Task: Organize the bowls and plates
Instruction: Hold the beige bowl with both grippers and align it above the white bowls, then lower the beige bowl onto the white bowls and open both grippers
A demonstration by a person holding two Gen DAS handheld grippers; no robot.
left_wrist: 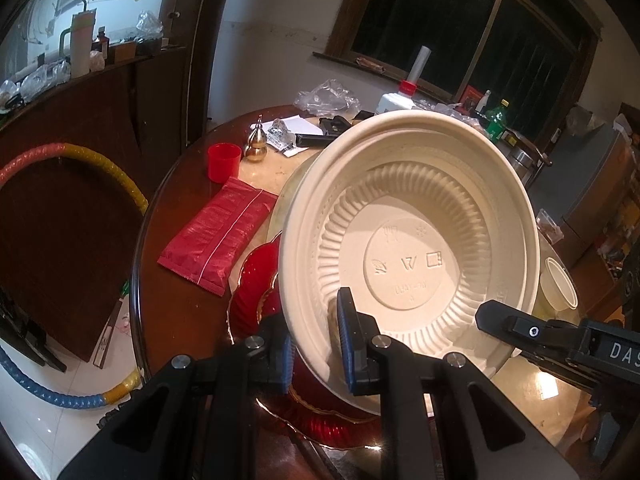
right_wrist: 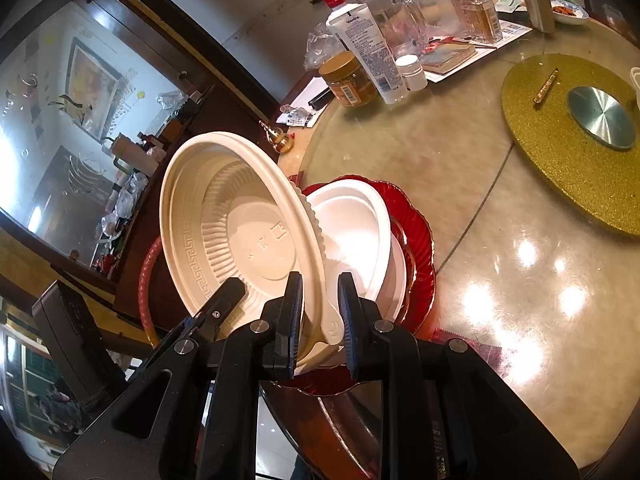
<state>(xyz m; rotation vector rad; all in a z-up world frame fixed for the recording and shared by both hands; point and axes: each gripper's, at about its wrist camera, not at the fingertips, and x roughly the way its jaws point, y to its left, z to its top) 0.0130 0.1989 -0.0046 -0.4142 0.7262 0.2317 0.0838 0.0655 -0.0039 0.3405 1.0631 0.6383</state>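
Bowl: the cream bowl (left_wrist: 408, 248) is tipped steeply on edge above the red plate (left_wrist: 256, 280), its ribbed inside facing my left camera, at the near edge of the worktop (right_wrist: 500, 240).
Left fingers: my left gripper (left_wrist: 316, 344) is clamped on the bowl's rim at about 7 o'clock of the bowl, one pad inside, one outside.
Right fingers: my right gripper (right_wrist: 320, 320) straddles the same rim with the wall between the pads; I cannot tell whether they actually press on it.
Stack: in the right view a white plate or bowl (right_wrist: 352, 220) lies on the red plate, just behind the tilted bowl.
Risk, slip: I judge the thin rim could pivot or slide out of a pinch this narrow, dropping the bowl onto the stack.
Risk, crush: squeezing harder may buckle the light wall.
Risk, edge: the red plate overhangs toward the worktop's edge at 6 o'clock; a bump from the bowl could push it off.
Risk, neighbours: the red packet (left_wrist: 220, 236) and red cup (left_wrist: 223, 162) lie at 10 o'clock, near enough to be swept.
Hidden: the bowl's lowest rim and any contact with the stack sit behind my fingers.
Unclear: the embossed marks on the bowl's base are unreadable.
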